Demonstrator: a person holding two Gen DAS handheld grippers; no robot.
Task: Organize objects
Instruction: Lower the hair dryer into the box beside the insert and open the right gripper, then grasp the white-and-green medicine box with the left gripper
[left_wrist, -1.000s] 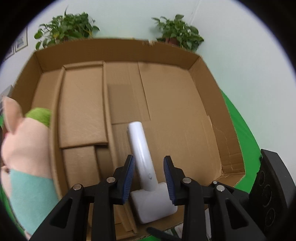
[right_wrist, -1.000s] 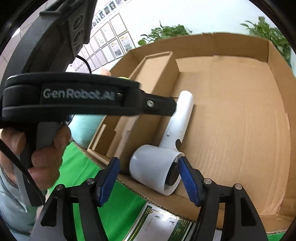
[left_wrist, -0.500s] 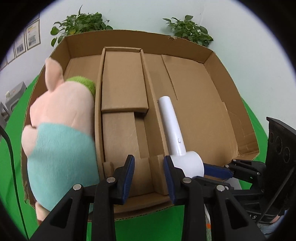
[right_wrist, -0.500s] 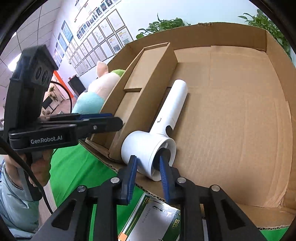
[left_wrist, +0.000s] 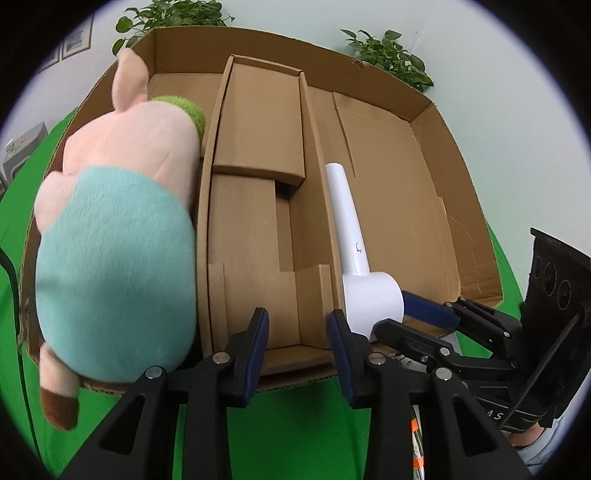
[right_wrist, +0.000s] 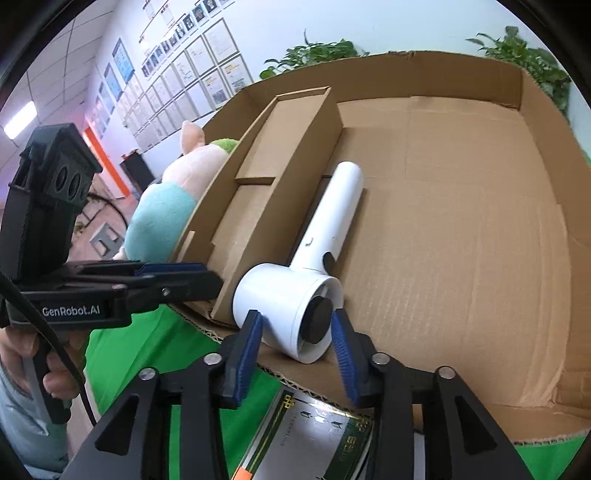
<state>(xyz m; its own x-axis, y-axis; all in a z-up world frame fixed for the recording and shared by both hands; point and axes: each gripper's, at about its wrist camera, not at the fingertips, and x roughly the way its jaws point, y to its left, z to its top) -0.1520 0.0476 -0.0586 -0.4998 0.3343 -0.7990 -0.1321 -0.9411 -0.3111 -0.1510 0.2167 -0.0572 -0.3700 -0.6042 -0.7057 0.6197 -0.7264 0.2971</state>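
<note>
A white hair dryer (left_wrist: 356, 260) lies in the right compartment of a cardboard box (left_wrist: 436, 206), head toward the near wall; it also shows in the right wrist view (right_wrist: 306, 273). A pink plush pig in teal (left_wrist: 114, 236) fills the left compartment. My left gripper (left_wrist: 297, 326) is open and empty at the box's near edge. My right gripper (right_wrist: 297, 332) is open, its pads on either side of the dryer's head rim without clamping it.
A cardboard insert (left_wrist: 258, 206) divides the box into compartments. A booklet (right_wrist: 314, 435) lies on the green cloth (left_wrist: 295, 424) under my right gripper. Potted plants (left_wrist: 388, 55) stand behind the box. The box's right floor (right_wrist: 461, 240) is bare.
My right gripper was shut on the dryer's head rim half a second ago and has opened. My left gripper drew back and left, bringing the plush pig further into view.
</note>
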